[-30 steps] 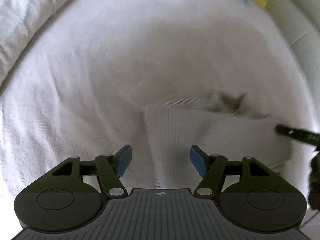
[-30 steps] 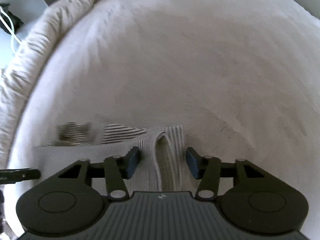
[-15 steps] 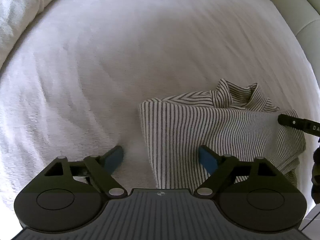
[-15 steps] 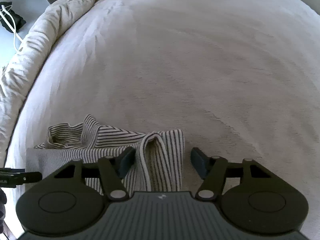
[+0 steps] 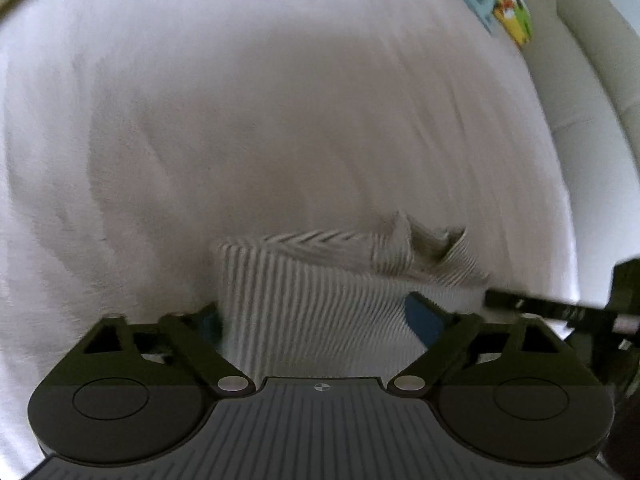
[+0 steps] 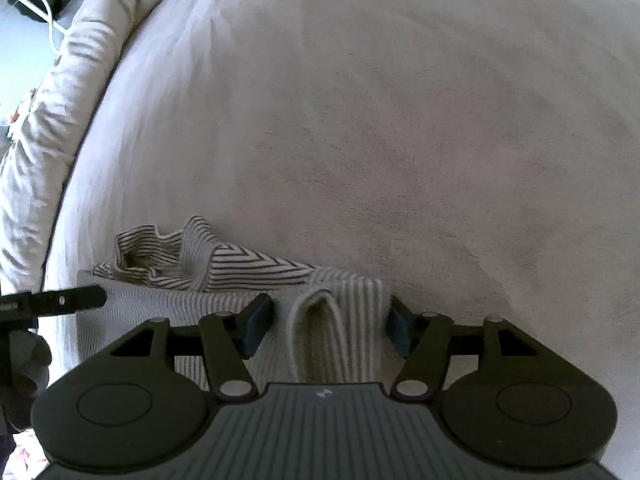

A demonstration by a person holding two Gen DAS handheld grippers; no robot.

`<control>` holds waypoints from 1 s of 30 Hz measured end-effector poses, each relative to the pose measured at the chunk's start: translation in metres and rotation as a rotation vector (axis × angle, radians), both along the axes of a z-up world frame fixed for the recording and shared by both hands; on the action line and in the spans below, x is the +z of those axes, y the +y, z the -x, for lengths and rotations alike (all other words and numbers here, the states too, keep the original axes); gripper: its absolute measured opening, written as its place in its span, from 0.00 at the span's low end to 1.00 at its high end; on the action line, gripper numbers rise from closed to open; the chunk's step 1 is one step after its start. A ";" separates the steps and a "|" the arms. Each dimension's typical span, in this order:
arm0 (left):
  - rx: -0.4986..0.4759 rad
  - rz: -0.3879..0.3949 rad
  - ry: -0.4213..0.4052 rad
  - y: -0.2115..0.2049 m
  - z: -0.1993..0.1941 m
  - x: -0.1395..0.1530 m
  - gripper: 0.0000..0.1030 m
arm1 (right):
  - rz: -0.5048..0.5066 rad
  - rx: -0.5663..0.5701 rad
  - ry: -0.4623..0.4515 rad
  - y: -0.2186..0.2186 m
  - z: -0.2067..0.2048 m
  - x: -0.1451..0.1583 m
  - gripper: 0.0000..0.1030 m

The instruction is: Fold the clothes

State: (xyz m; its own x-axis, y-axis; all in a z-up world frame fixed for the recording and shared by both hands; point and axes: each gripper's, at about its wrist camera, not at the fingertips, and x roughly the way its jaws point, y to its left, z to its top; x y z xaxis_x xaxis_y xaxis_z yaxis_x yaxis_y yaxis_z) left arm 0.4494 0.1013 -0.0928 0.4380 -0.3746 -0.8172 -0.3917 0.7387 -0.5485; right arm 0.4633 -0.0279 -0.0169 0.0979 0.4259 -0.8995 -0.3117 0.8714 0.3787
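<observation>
- The striped garment [image 6: 224,276] lies folded on a pale blanket [image 6: 400,140] that covers the bed, close under both cameras
- In the right wrist view its rumpled neck end [image 6: 160,256] sits at the far left, with dark stripes in a chevron pattern beside it
- The right tongs [image 6: 326,326] point steeply down over the garment's right edge, where a raised fold [image 6: 320,320] stands up like a loop between the blue pads [image 6: 256,322]
- The right jaws stand about half open; the right pad lies just at the cloth's edge and the left pad just beside the fold, and I cannot tell whether either presses on it
- The right jaws have just been opening a little, with that fold between them
- The left tongs [image 5: 316,322] are spread wide over the garment's left part; the view is blurred by motion
- The left jaws have just been opening, and the striped cloth [image 5: 304,300] lies between the pads without being pinched: the left pad [image 5: 210,326] sits at the garment's left edge, the right pad [image 5: 426,318] rests on or just above the cloth
- Each view shows a dark finger of the other tongs at its edge [image 5: 536,304] [image 6: 60,300]
- A crumpled duvet [image 6: 48,120] runs along the bed's left side in the right wrist view
- A colourful item [image 5: 512,20] lies at the far edge, next to a pale padded headboard [image 5: 592,80]
</observation>
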 end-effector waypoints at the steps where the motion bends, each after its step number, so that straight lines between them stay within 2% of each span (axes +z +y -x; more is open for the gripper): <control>1: -0.010 -0.005 -0.006 -0.001 -0.001 0.001 0.92 | -0.005 0.014 -0.009 0.004 0.002 0.002 0.60; 4: -0.050 -0.027 -0.025 -0.004 -0.002 0.005 0.90 | -0.068 0.024 -0.005 0.003 0.002 0.004 0.60; 8: -0.070 -0.028 -0.058 -0.003 -0.001 0.010 0.78 | -0.146 0.047 0.006 -0.001 0.000 0.005 0.60; 11: -0.118 -0.029 -0.062 0.000 0.000 0.006 0.75 | -0.186 0.084 0.005 -0.001 0.000 0.006 0.64; 14: -0.134 -0.002 -0.094 0.000 -0.001 0.004 0.74 | -0.227 0.121 0.005 0.000 0.000 0.008 0.66; 17: -0.163 0.030 -0.139 0.004 0.004 0.011 0.70 | -0.267 0.158 0.004 0.000 0.000 0.009 0.61; 19: -0.177 0.049 -0.173 0.008 0.008 0.013 0.72 | -0.267 0.160 0.002 0.000 -0.002 0.007 0.60; 21: -0.180 0.013 -0.135 0.008 0.004 0.005 0.79 | -0.243 0.144 0.000 0.000 -0.007 0.005 0.58; 23: -0.166 -0.010 -0.099 0.008 -0.001 -0.005 0.78 | -0.226 0.121 0.006 0.001 -0.012 -0.001 0.57; 24: -0.157 -0.013 -0.094 0.007 -0.003 -0.009 0.90 | -0.232 0.116 0.007 0.002 -0.012 -0.004 0.57; 25: -0.151 -0.014 -0.103 0.004 -0.004 -0.009 0.95 | -0.237 0.111 0.006 0.003 -0.012 -0.006 0.57; 30: -0.126 -0.020 -0.148 -0.013 -0.012 -0.009 0.93 | -0.258 0.089 -0.011 0.005 -0.011 -0.005 0.58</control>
State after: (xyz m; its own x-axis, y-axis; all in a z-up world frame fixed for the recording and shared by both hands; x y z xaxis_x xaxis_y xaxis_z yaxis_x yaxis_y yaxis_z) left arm 0.4614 0.0882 -0.1018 0.5043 -0.4183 -0.7555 -0.2119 0.7882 -0.5778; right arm 0.4744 -0.0229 -0.0219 0.0589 0.6485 -0.7589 -0.3882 0.7153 0.5811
